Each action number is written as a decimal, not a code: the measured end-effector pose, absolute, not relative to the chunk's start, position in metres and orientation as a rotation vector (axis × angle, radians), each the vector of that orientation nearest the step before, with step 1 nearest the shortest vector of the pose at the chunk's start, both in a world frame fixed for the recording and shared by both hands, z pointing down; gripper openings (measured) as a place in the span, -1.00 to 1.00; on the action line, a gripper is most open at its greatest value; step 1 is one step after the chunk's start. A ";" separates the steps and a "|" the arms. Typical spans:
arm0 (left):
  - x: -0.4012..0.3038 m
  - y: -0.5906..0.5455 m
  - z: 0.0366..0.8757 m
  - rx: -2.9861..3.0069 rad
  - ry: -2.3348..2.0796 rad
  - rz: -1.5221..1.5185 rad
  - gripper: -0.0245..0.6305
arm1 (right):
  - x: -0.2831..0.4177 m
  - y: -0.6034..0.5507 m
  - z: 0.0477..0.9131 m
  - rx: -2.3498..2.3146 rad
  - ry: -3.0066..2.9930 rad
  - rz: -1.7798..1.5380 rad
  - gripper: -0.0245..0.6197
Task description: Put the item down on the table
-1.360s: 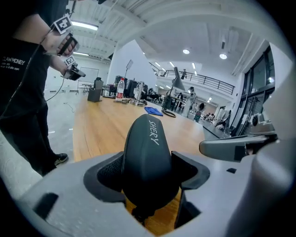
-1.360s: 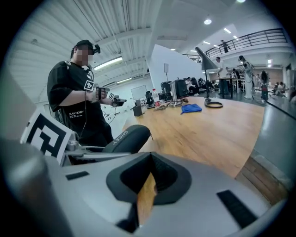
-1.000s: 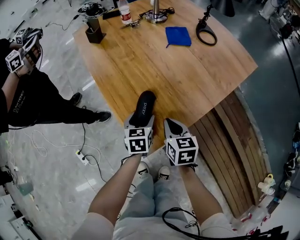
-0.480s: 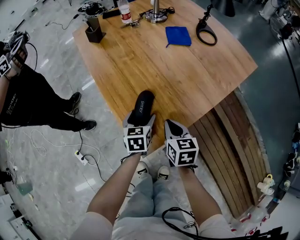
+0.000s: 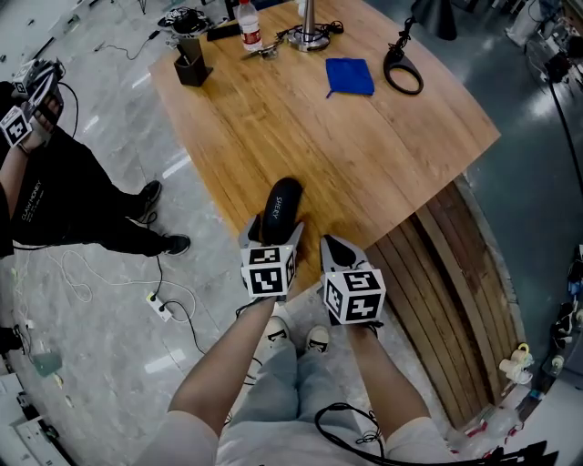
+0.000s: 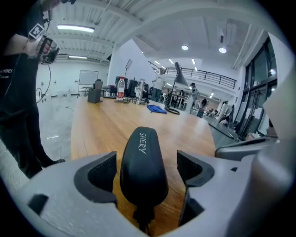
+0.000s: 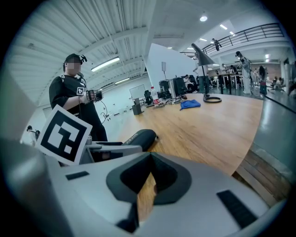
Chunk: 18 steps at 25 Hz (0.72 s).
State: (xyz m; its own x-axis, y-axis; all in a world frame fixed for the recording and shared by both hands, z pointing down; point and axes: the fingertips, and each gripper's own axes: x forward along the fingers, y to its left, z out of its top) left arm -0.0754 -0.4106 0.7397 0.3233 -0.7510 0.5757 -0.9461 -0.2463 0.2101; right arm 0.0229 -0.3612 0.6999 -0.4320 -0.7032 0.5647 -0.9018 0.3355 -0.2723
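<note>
While the left tongs (image 5: 271, 237) have just been opening and stand wide, the black item (image 5: 281, 207) lies between their pads with a gap on each side. It rests on the wooden bench (image 5: 364, 155), close to its near edge. Just beside them, the right tongs (image 5: 333, 248) are closed together on nothing. Far across the bench sit a blue cloth (image 5: 351, 75), a black loop (image 5: 403, 69), a bottle (image 5: 247, 20) and a dark holder (image 5: 192, 65).

The left claw (image 5: 273, 233) hides the black item's (image 5: 282, 205) near end.
</note>
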 end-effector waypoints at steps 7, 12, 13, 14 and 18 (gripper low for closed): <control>-0.081 -0.360 0.687 2.097 -1.497 0.480 0.26 | 0.029 -0.342 0.675 1.415 -2.262 0.785 -0.92; -0.087 -0.306 0.636 2.126 -1.486 0.510 -0.31 | 0.031 -0.294 0.629 1.371 -2.260 0.795 -0.92; -0.090 -0.299 0.626 2.135 -1.496 0.514 -0.47 | 0.032 -0.285 0.619 1.368 -2.264 0.793 -0.92; -0.093 -0.291 0.616 2.141 -1.504 0.517 -0.66 | 0.033 -0.276 0.610 1.362 -2.271 0.789 -0.92; -0.099 -0.248 0.579 2.163 -1.500 0.499 -0.90 | 0.034 -0.233 0.570 1.341 -2.305 0.763 -0.92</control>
